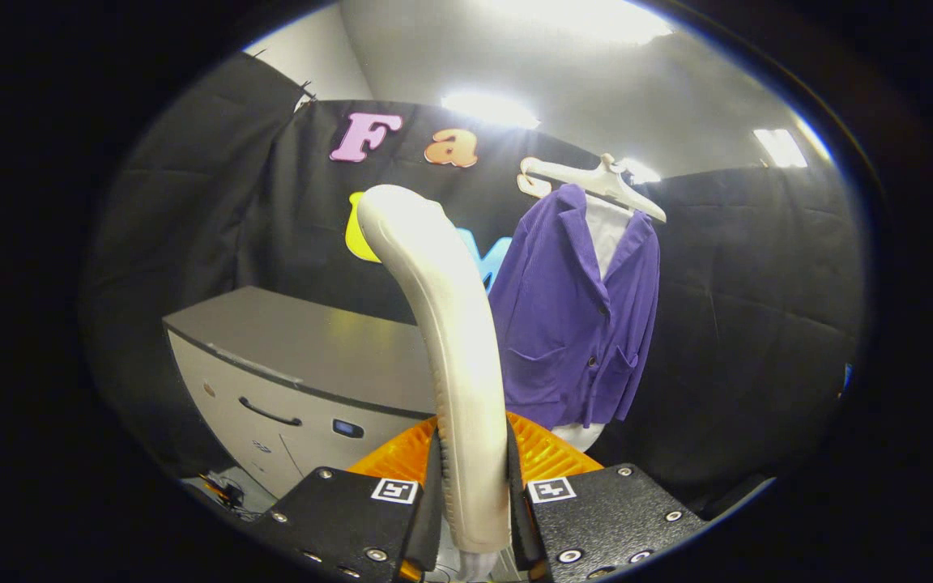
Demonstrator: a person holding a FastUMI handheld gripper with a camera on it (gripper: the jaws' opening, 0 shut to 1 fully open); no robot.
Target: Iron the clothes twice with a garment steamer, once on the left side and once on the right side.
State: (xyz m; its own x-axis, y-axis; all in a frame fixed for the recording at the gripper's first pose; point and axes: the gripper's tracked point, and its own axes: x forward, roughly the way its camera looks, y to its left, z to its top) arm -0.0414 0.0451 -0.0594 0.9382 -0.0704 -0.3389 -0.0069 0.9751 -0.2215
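To your left you have a grey cabinet (296, 356) with a flat top, a dark curved handle (270, 413) on its pale front and a small blue-lit panel (348, 428). Bright ceiling lights (489, 108) glare overhead.

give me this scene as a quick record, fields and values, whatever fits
tool held: garment steamer, pale curved handle rising between the fingers
gripper: gripper shut on the steamer handle, both fingers pressed to its sides
clothes: purple jacket over a white shirt, beyond the fingers, apart from the steamer
hanging: on a white hanger against the black cloth wall
jacket state: front buttoned low, collar open
furniture: grey cabinet beside the jacket, drawer handle facing the camera
contact with clothes: none yet
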